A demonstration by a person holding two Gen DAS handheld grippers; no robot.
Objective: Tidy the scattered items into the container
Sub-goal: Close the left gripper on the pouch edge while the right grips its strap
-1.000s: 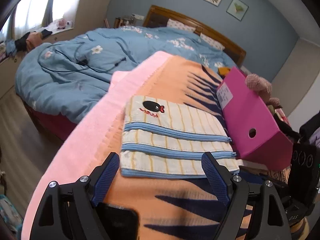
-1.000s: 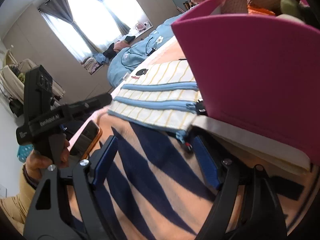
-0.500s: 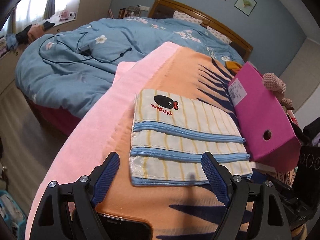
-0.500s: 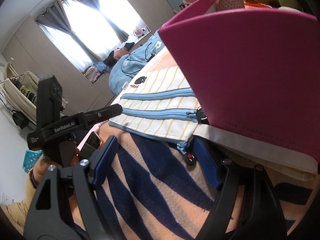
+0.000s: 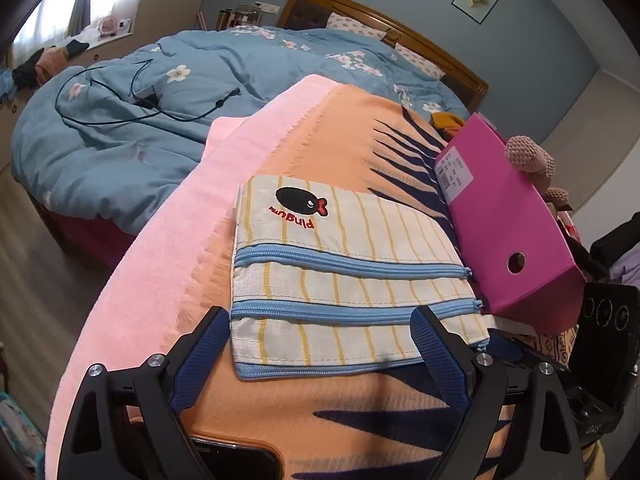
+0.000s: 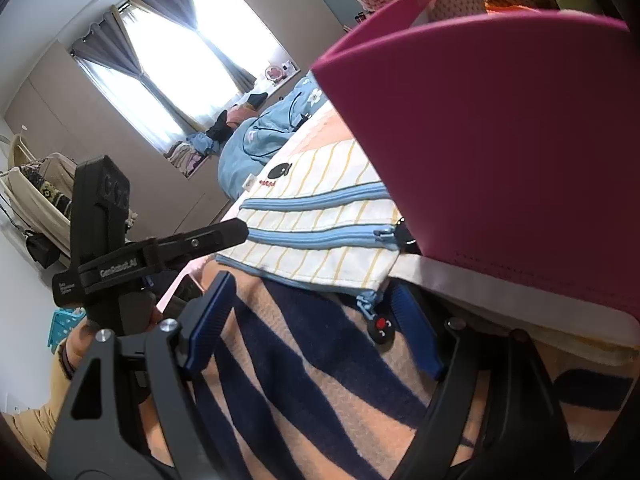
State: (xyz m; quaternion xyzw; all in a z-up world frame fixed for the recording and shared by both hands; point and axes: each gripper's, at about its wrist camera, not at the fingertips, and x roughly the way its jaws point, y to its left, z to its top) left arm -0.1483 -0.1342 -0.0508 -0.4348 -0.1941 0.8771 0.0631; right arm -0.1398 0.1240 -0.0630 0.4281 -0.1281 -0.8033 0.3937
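Observation:
A cream pouch (image 5: 340, 280) with yellow stripes and blue zips lies flat on an orange and navy blanket (image 5: 340, 412). Its right edge is against the magenta box (image 5: 508, 216), which holds a pink knitted toy (image 5: 528, 156). My left gripper (image 5: 316, 320) hovers over the pouch's near edge with its jaws opening, one finger on each side and no pad pressing. My right gripper (image 6: 310, 292) is open at the pouch's (image 6: 320, 216) near corner, beside the box (image 6: 500, 160). The zip charm (image 6: 380, 330) lies between its fingers.
A phone in an orange case (image 5: 236, 460) lies on the blanket under my left gripper. Beyond the blanket's pink border is a bed with a blue floral duvet (image 5: 160, 112) and a black cable. A hand (image 6: 80, 340) grips the left tool.
The left gripper has edged forward, so its fingers reach a little further along the pouch's near edge. The pouch and box have not moved. The right view has tilted slightly.

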